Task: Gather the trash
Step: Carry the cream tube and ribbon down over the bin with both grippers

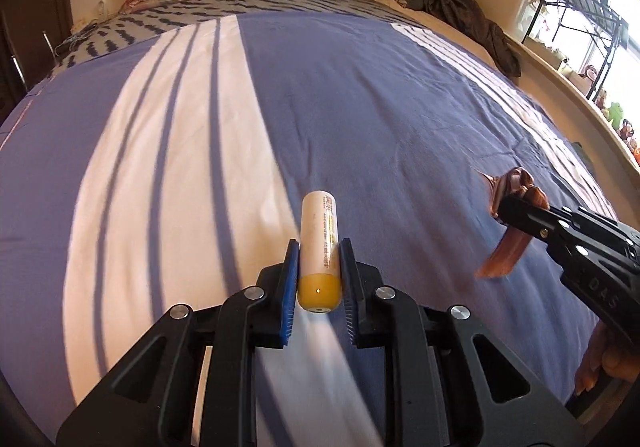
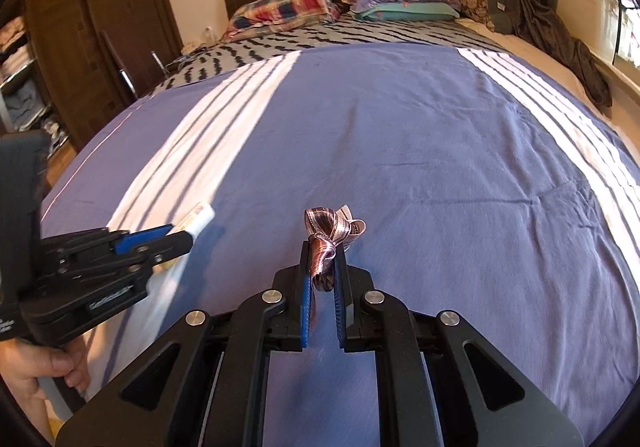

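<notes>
Both pieces of trash look picked up off the bed (image 1: 360, 95): the left gripper (image 1: 319, 263) is clamped on a white tube (image 1: 320, 235) with a yellow cap, and the right gripper (image 2: 323, 267) is pinched on a crumpled shiny wrapper (image 2: 332, 231), both held just above the blue cover. No bin shows near the bed, so dropping them off seems left to do.

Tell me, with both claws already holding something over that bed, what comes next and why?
Probably lift both away toward a bin, unseen here. The left gripper pinches the white tube with a yellow cap; the right gripper clamps the crumpled shiny brown wrapper.
</notes>
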`<state>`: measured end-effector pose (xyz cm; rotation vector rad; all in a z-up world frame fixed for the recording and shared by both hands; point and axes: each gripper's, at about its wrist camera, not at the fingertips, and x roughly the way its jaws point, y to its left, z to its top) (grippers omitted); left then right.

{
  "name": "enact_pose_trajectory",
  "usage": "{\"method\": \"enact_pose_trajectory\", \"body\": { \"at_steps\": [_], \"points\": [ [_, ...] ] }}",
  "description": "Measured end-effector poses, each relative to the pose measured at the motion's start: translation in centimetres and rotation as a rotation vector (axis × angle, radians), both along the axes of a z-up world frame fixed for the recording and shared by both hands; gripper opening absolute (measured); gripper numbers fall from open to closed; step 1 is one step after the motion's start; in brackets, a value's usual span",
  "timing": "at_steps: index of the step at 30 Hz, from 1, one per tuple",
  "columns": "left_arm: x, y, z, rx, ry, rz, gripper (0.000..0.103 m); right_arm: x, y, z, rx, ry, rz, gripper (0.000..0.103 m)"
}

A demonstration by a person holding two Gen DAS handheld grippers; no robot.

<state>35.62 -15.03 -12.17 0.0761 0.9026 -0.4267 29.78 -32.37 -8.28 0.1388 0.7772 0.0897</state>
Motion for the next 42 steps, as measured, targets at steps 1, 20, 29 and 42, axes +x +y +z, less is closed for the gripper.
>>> {"method": "enact_pose_trajectory", "body": {
  "at_steps": [1,20,29,42],
  "points": [
    [-1.3,0.7,0.5,-0.006,-0.007,0.004,0.019,-0.7,0.4,0.2,-0.002,-0.001,0.008,0.011],
    [-22.3,8.2,4.7,-0.061,-0.094,0.01,0.019,-18.1,5.9,1.4,0.024,-0.001,0.083,0.011],
    [-29.0,10.9,0.0,-0.083,-0.027,0.009,0.019,-24.4,8.3,-2.4,0.048,0.048,0.13,0.011],
    [-32.1,11.4,-11.8,-0.048,0.165,0.042,0.019,-27.7,10.8,-11.1,0.017,0.187,0.146,0.011]
  ]
}}
